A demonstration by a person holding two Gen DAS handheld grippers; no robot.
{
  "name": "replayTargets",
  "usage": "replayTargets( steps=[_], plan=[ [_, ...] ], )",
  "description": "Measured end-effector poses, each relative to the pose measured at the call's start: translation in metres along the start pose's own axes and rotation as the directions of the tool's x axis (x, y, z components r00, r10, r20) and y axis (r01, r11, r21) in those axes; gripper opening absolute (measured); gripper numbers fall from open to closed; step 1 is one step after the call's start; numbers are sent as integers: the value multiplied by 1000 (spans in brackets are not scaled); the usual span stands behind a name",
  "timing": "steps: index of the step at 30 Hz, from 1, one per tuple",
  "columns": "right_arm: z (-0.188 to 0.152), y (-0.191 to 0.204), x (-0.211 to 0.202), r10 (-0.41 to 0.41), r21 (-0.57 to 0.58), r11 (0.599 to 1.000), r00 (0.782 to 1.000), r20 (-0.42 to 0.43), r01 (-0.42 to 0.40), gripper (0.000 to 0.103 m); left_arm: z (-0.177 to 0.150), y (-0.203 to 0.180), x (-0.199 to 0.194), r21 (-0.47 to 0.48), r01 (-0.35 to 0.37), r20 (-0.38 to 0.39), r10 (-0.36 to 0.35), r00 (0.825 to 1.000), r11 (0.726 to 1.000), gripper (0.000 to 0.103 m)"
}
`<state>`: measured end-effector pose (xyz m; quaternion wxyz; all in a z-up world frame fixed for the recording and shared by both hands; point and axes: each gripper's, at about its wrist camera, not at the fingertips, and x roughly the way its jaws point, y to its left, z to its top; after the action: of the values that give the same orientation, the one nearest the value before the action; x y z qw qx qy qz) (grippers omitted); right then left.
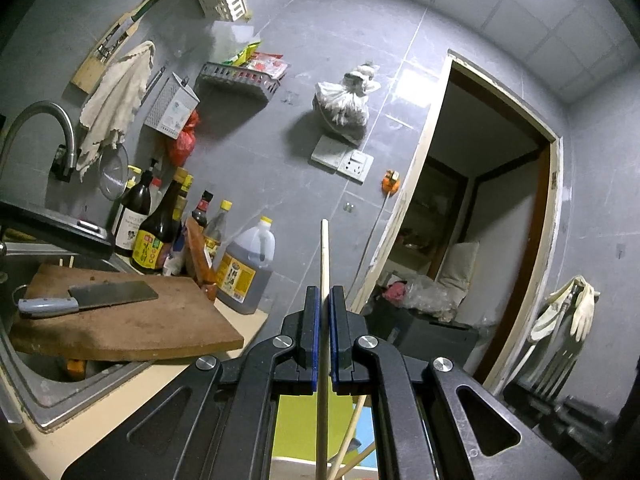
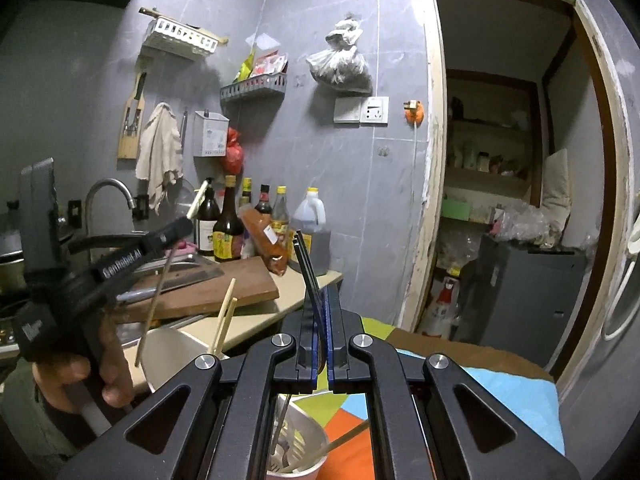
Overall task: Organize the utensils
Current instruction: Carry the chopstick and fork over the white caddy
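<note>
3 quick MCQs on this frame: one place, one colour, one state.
1. Where does the cleaver lie?
A. on the wooden cutting board
B. in the wall basket
C. on the floor

2. What colour are the chopsticks in the right gripper?
A. pale wood
B. black
C. red

3. How is the left gripper?
A. wide open
B. shut on a pale chopstick
C. shut, empty

Answers:
1 A, the blade rests flat on the board over the sink.
2 B, dark sticks rise from its jaws.
3 B, pads clamp the stick.
</note>
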<state>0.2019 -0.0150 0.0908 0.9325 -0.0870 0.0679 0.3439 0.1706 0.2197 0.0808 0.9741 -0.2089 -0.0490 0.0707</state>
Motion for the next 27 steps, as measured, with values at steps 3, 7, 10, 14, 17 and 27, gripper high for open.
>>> replayTargets(
  steps=[3, 7, 10, 14, 17, 27],
  plan=[
    [-1, 0, 2, 8, 4, 1000, 1000, -5, -8, 1, 5, -1, 0, -4, 4, 12, -4, 1000, 1000, 2],
    [-4, 0, 4, 15, 8, 1000, 1000, -12, -15, 1, 6, -3, 7, -7, 7, 19, -7, 1000, 1000, 2],
    [-5, -1, 5, 21, 18, 1000, 1000, -19, -21, 1, 1, -2, 10, -7, 0, 15, 0, 1000, 1000, 2],
    [-8, -1, 8, 27, 25, 999, 999, -30, -27, 1, -7, 1, 14, -19, -3, 2, 3, 1000, 1000, 2],
    [-10, -1, 9, 29, 26, 999, 999, -36, -28, 1, -5, 1, 11, -19, -1, 10, 1, 1000, 1000, 2],
    [-12, 0, 11, 36, 32, 999, 999, -41, -35, 1, 0, -5, 4, -9, -2, 61, 3, 998, 1000, 2]
  ],
)
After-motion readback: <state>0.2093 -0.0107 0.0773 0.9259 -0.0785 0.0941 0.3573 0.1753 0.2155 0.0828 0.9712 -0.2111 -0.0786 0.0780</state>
